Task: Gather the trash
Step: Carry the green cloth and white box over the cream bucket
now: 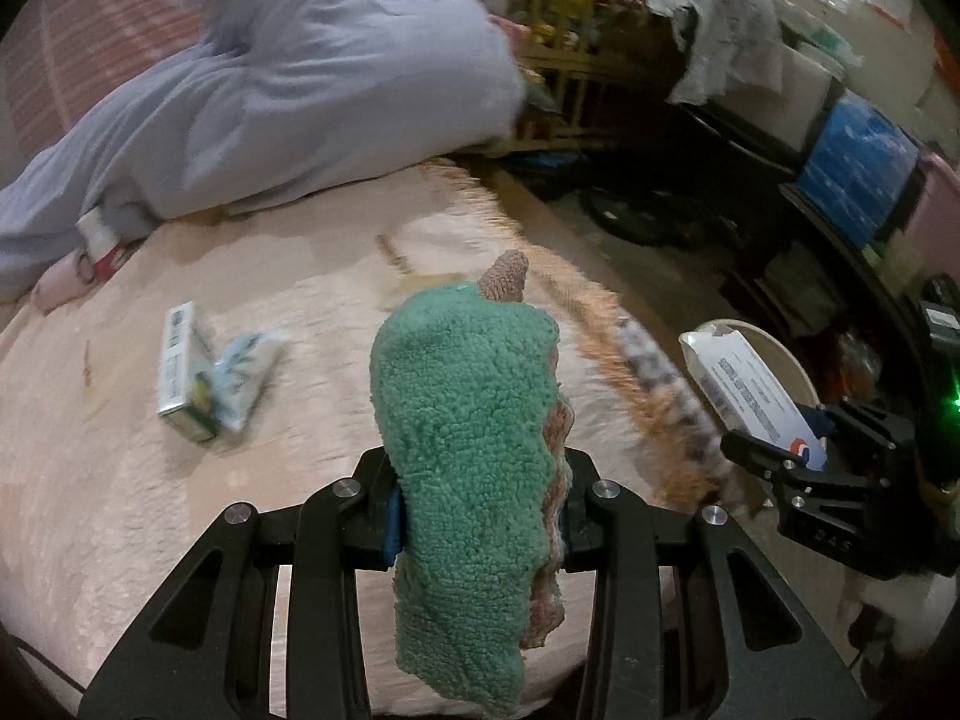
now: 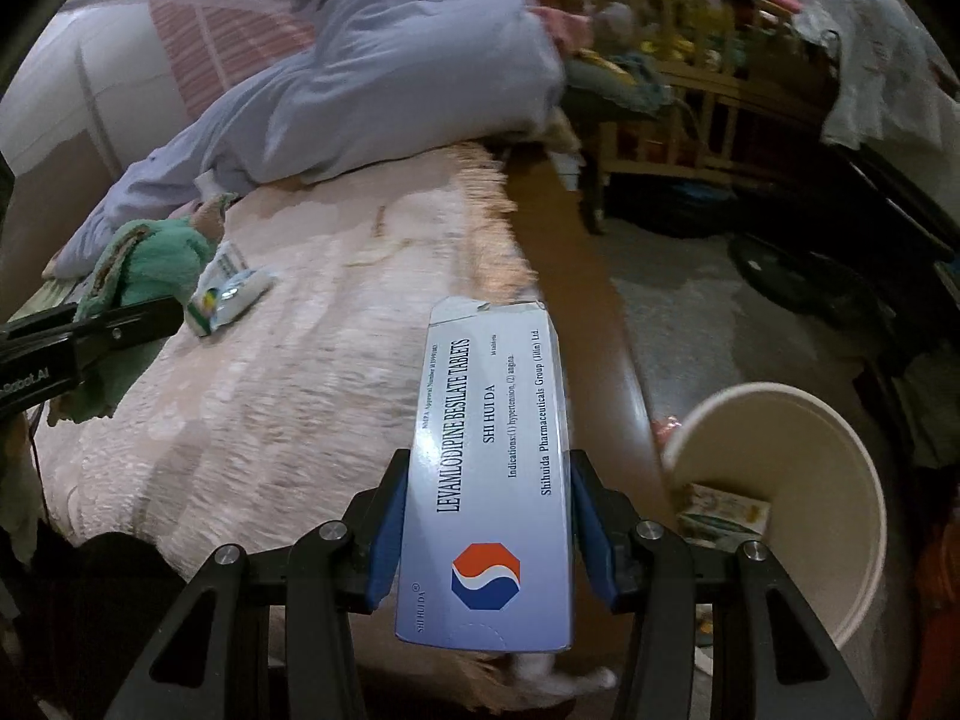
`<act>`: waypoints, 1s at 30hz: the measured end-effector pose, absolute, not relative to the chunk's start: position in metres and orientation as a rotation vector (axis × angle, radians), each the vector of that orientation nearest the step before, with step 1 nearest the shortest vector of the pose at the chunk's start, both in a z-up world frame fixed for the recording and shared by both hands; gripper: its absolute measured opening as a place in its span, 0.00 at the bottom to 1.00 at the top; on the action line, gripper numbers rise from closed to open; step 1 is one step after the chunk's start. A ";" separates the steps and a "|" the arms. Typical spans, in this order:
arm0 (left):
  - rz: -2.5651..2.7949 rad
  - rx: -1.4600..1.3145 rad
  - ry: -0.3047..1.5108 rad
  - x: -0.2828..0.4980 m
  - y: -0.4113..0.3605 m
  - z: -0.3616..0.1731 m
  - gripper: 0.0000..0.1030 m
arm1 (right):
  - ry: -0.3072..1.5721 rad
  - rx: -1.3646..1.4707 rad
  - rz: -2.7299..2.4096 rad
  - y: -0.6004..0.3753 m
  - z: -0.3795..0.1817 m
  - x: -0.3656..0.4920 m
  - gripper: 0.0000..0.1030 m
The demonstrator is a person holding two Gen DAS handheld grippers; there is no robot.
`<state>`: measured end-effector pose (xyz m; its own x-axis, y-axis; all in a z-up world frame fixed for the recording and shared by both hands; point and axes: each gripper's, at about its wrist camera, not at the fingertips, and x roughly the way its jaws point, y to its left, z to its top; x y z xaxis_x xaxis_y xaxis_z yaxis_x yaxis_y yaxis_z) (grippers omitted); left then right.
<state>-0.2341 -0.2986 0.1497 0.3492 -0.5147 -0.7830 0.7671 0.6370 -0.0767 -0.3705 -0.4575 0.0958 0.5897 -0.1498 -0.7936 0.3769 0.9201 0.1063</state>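
Observation:
My left gripper point(image 1: 477, 516) is shut on a fuzzy green sock point(image 1: 468, 420) with pink trim, held above the pink bedspread point(image 1: 300, 480). My right gripper point(image 2: 486, 516) is shut on a white tablet box point(image 2: 492, 450) with a red and blue logo, over the bed's right edge. A white round bin point(image 2: 810, 462) stands on the floor just right of it, with a small carton point(image 2: 720, 510) inside. Further left on the bed lie a small green and white box point(image 1: 180, 372) and a crumpled wrapper point(image 1: 246, 378). The left gripper point(image 2: 150, 312) and sock point(image 2: 156, 264) also show in the right wrist view.
A heap of grey-blue bedding point(image 1: 330, 72) lies across the back of the bed. Beyond it stands a wooden cot point(image 1: 570, 60) full of clutter. The bedspread's fringe point(image 2: 498, 228) marks the right edge, with bare floor point(image 2: 690, 312) and dark clutter beyond.

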 end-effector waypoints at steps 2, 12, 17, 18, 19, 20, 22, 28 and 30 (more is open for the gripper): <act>-0.879 0.348 0.870 -0.245 -0.313 0.152 0.33 | 0.890 0.284 -0.329 -0.466 0.096 -0.379 0.47; -1.007 0.419 0.869 -0.296 -0.375 0.150 0.33 | 0.880 0.353 -0.443 -0.514 0.091 -0.432 0.47; -1.053 0.429 0.903 -0.312 -0.403 0.142 0.33 | 0.883 0.382 -0.485 -0.534 0.085 -0.453 0.47; -1.062 0.430 0.911 -0.315 -0.407 0.140 0.33 | 0.885 0.386 -0.492 -0.538 0.084 -0.456 0.47; -1.067 0.432 0.914 -0.316 -0.410 0.139 0.33 | 0.885 0.389 -0.497 -0.540 0.083 -0.459 0.47; -1.071 0.436 0.917 -0.319 -0.415 0.137 0.33 | 0.885 0.395 -0.504 -0.543 0.082 -0.462 0.47; -1.083 0.444 0.928 -0.325 -0.423 0.134 0.33 | 0.885 0.405 -0.517 -0.549 0.080 -0.469 0.47; -1.127 0.447 0.964 -0.335 -0.446 0.124 0.33 | 0.881 0.435 -0.549 -0.568 0.074 -0.487 0.47; -1.144 0.449 0.984 -0.338 -0.455 0.119 0.33 | 0.884 0.446 -0.559 -0.573 0.071 -0.493 0.47</act>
<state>-0.3378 -0.4554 0.1193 0.0778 -0.5480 -0.8329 0.9054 0.3885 -0.1710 -0.4929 -0.5734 0.0708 0.5098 -0.2695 -0.8170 0.6229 0.7706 0.1345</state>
